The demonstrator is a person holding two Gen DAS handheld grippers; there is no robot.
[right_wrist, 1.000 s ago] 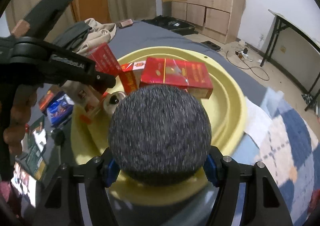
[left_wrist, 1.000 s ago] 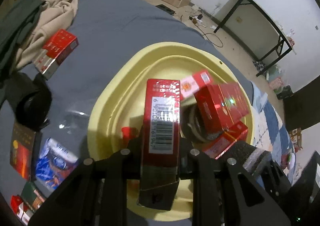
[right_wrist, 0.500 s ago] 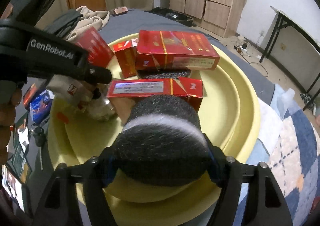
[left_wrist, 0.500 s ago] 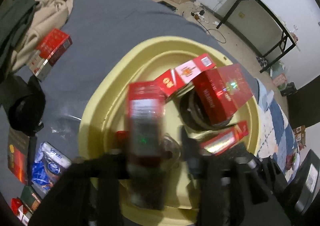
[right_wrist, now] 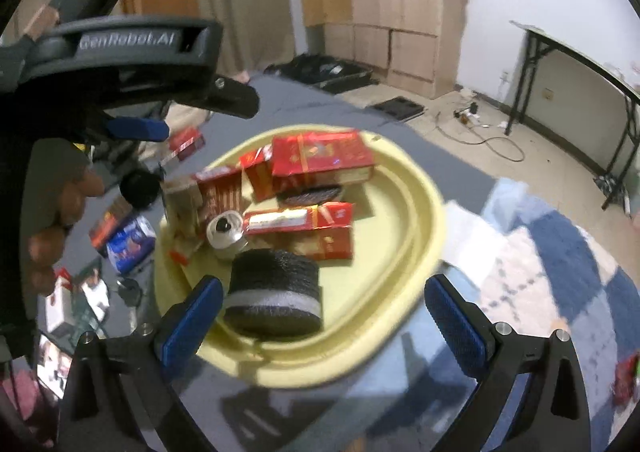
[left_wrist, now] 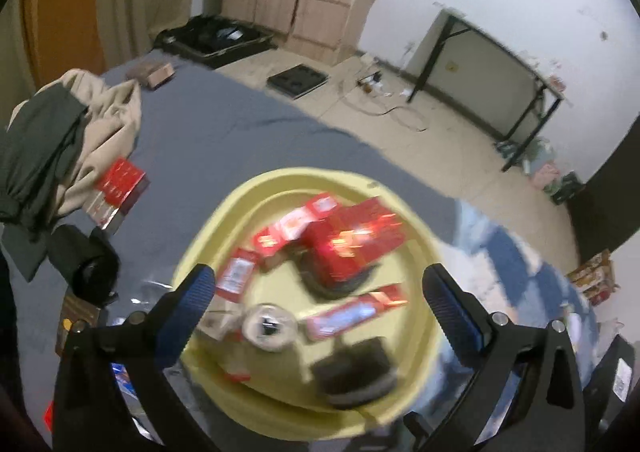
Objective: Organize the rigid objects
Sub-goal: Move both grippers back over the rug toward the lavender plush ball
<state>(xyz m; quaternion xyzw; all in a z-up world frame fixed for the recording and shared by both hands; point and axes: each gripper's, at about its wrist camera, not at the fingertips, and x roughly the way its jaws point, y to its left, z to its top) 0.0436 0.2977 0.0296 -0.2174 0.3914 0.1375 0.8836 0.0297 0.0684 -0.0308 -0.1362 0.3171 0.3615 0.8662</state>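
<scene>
Both tongs hang released above the yellow basin (right_wrist: 424, 212), their blue pads spread wide with nothing between them: the left tongs (left_wrist: 320, 300) over its near-left side, the right tongs (right_wrist: 324, 308) over its near rim. The basin sits on the grey bed (left_wrist: 224, 124) and serves as the collecting place, which is why the rigid things are crowded inside it. The dark foam roll (right_wrist: 274, 302) stands on its flat end just inside the near rim, where it cannot roll off. Behind it a long red carton (right_wrist: 316, 230) lies flat beside a small round tin (right_wrist: 224, 230), and a larger red box (right_wrist: 320, 160) rests across the things at the far side. Other items lie loose on the bed: a red box (left_wrist: 120, 196) near the heaped clothes (left_wrist: 60, 148) and a blue packet (right_wrist: 130, 238) just left of the basin; these seem the likely ones to gather next.
</scene>
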